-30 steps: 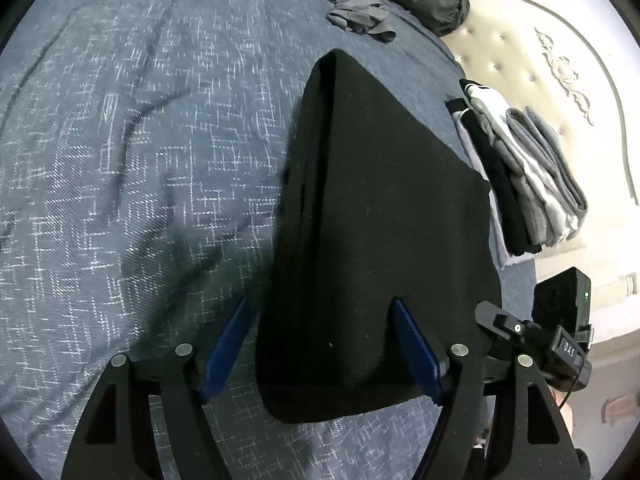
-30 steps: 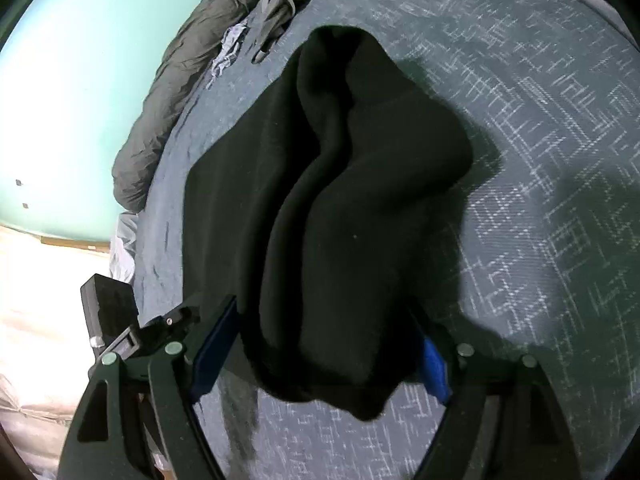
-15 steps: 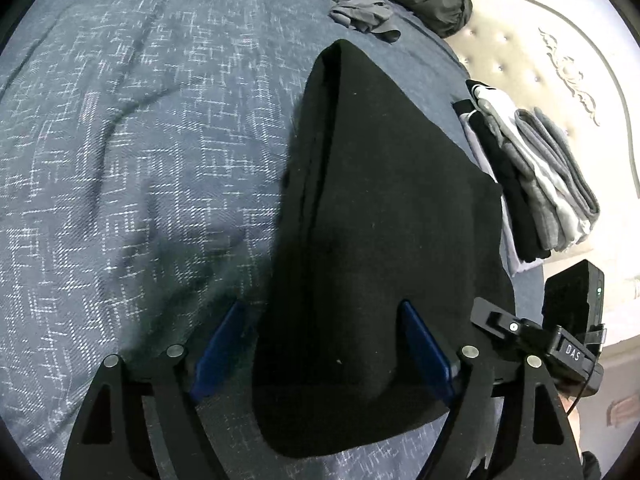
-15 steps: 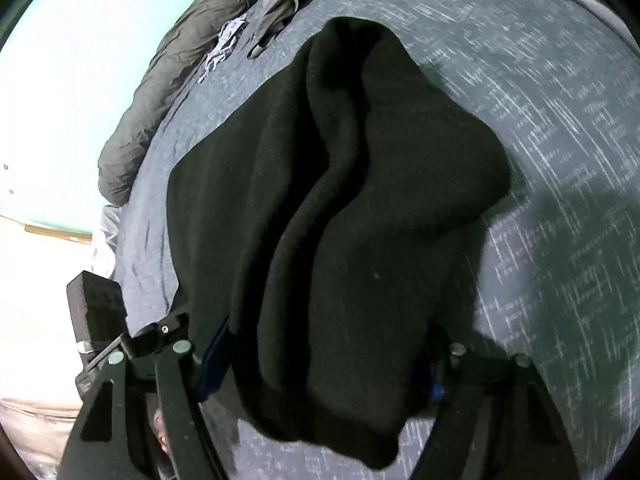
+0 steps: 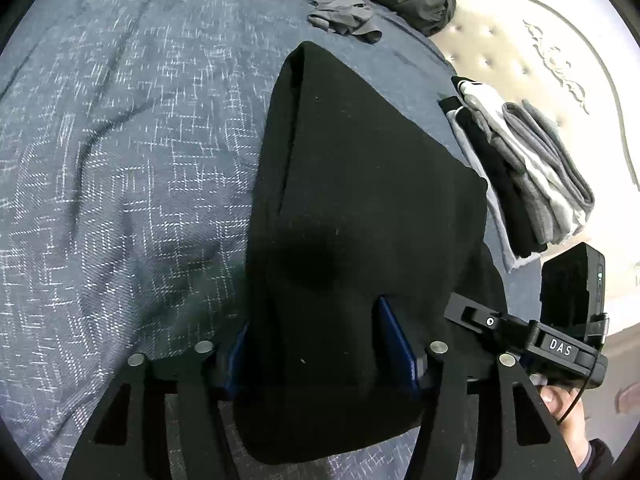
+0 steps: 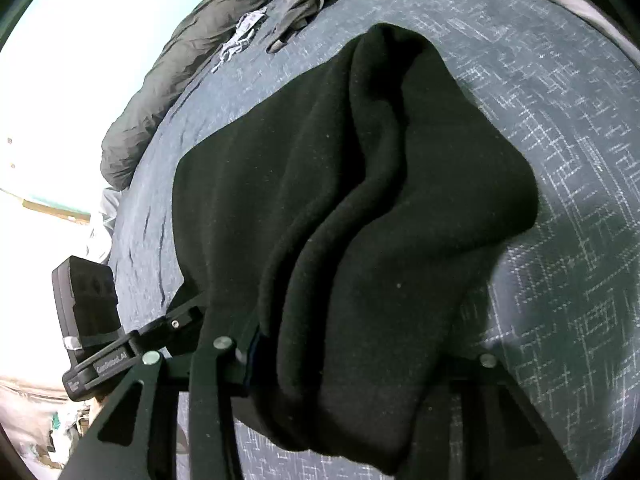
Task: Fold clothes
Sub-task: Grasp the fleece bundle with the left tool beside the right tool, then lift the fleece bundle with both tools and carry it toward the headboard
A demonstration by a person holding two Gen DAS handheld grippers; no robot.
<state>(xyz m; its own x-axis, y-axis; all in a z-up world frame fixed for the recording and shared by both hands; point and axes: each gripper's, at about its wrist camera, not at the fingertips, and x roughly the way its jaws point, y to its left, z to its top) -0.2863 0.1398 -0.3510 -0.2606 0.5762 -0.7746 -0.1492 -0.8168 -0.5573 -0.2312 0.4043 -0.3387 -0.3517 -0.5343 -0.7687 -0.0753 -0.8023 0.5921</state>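
Speckled navy bedspread [image 5: 120,160], cream tufted headboard [image 5: 520,60], both hand-held grippers pinching black garment [image 5: 360,200]

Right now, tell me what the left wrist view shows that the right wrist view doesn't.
Only the left wrist view shows the stack of folded clothes at the bed's edge, the cream tufted headboard behind it, and a hand low right. Only the right wrist view shows the small pale crumpled garment beside the rolled grey duvet, and the bright wall. Both share the black garment draped between the jaws, the blue patterned bedspread and the crumpled grey garment.
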